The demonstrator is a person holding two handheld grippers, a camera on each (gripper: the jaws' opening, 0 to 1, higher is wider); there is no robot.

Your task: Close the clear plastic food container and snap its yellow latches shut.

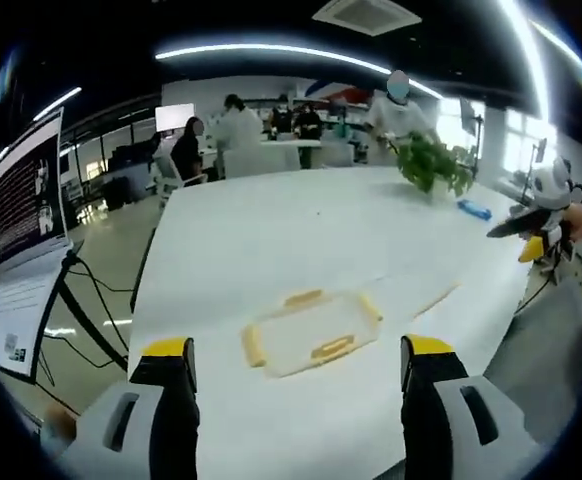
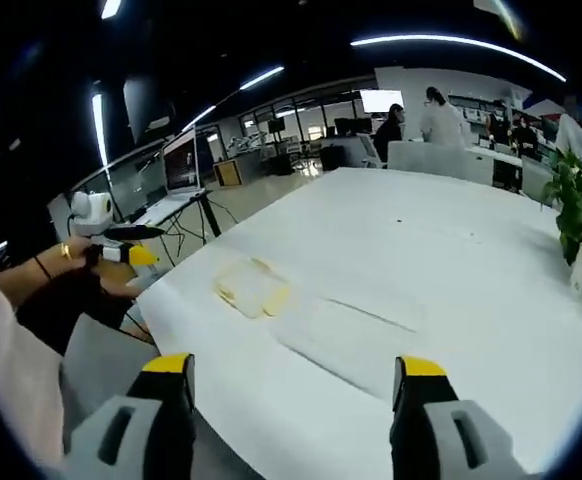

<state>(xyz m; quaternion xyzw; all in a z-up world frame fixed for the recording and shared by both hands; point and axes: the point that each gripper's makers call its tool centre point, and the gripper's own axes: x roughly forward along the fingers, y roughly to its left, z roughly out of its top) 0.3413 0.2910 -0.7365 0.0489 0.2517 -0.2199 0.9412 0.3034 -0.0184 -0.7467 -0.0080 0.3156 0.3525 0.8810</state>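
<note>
- Left tool (image 1: 296,365) and right tool (image 2: 291,380), both spread wide and empty, hover short of the desk (image 1: 301,230).
- Clear container (image 1: 311,333), yellow latches (image 1: 332,348) unsnapped, lies near the desk's edge.
- Risk: an off-centre press could skid the light container.

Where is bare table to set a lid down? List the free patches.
The table is bare between the container and the plant, and along its left edge. In the right gripper view, the stretch right of the container is free. The far right corner, by the plant and blue item, is crowded.
</note>
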